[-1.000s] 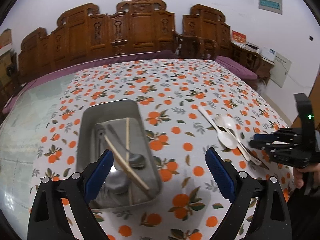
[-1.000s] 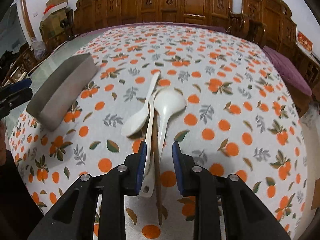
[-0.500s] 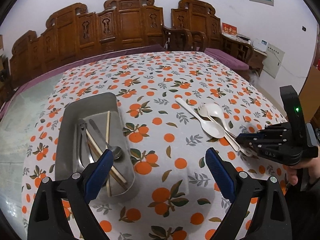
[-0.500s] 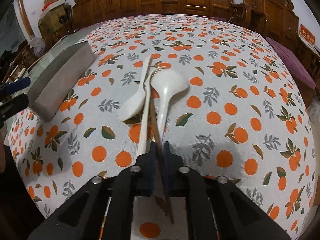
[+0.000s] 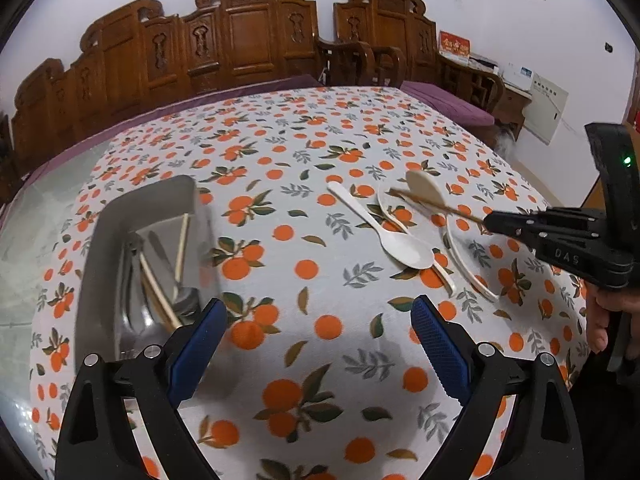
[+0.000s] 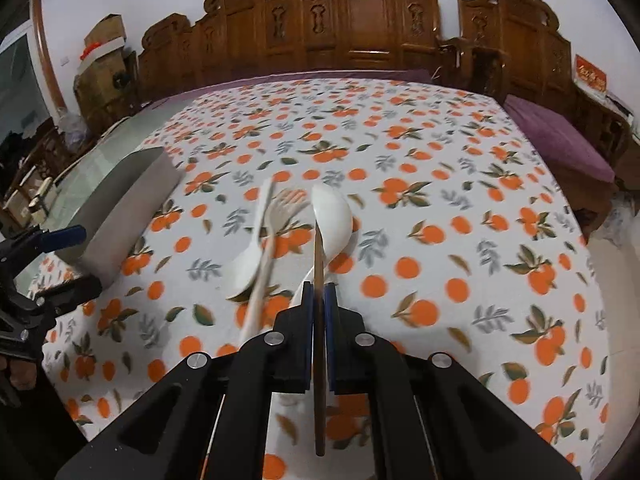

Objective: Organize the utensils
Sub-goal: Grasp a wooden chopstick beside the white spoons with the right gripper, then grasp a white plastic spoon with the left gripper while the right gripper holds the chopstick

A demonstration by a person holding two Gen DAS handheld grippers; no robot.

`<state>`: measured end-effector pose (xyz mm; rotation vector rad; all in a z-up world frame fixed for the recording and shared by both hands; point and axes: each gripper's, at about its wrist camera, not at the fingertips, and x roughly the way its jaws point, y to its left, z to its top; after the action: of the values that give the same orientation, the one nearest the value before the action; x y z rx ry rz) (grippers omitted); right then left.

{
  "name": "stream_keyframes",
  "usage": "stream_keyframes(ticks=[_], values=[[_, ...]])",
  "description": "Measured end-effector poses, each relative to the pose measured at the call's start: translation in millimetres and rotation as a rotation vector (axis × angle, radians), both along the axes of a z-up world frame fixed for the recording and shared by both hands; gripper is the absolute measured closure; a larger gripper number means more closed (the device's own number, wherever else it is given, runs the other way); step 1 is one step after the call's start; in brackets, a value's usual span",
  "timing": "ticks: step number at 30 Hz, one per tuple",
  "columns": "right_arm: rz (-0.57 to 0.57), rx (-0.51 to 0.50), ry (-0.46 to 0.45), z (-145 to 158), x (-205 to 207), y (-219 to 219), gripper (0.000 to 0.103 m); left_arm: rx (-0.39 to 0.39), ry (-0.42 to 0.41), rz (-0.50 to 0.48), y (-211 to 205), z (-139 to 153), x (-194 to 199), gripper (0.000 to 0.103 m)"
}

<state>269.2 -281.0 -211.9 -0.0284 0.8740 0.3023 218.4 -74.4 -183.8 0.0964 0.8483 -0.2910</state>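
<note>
We hold a brown chopstick [image 6: 319,264] pinched between the pressed-together jaws of the right gripper [image 6: 319,300], its long axis running straight ahead along the fingers, so that in the right wrist view it rises as a thin vertical line from lower centre to mid-frame. In the left wrist view the same chopstick [image 5: 436,207] pokes out leftward from the right gripper [image 5: 490,222] at the right edge and appears lifted clear of the orange-print tablecloth [image 5: 320,280]. The metal tray [image 5: 100,248] it presumably belongs in sits at the left of that view, already holding chopsticks and metal cutlery; seen from the right wrist, the tray [image 6: 120,208] lies to the left at mid-height, well apart from the jaws, so we judge the coming move to be a carry leftward, with the stick turned to match the tray's long side. The left gripper [image 5: 316,340] hangs with its jaws spread wide and nothing between them, just beside the tray's near end, and it could crowd the drop. Under the chopstick's tip, three white plastic utensils lie close together: a spoon [image 6: 250,256], a fork [image 6: 276,220] and a ladle-like spoon [image 6: 334,216].
</note>
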Motion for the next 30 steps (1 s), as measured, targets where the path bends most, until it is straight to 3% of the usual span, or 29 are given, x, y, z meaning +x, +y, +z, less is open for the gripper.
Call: stream_keyframes(ticks=[15, 18, 24, 29, 30], values=[[-0.051, 0.102, -0.057, 14, 8, -23, 0.097, -0.019, 0.124, 0.031, -57, -25, 63, 0.014], [-0.073, 0.117, -0.048, 13, 10, -29, 0.097, -0.026, 0.158, 0.044, -64, -33, 73, 0.024], [-0.074, 0.131, -0.041, 12, 11, -29, 0.097, 0.014, 0.224, 0.078, -77, -54, 90, 0.027], [-0.083, 0.152, -0.036, 11, 12, -29, 0.097, 0.037, 0.202, 0.076, -91, -55, 91, 0.027], [-0.08, 0.149, -0.035, 10, 12, -28, 0.097, 0.046, 0.196, 0.073, -94, -55, 91, 0.032]])
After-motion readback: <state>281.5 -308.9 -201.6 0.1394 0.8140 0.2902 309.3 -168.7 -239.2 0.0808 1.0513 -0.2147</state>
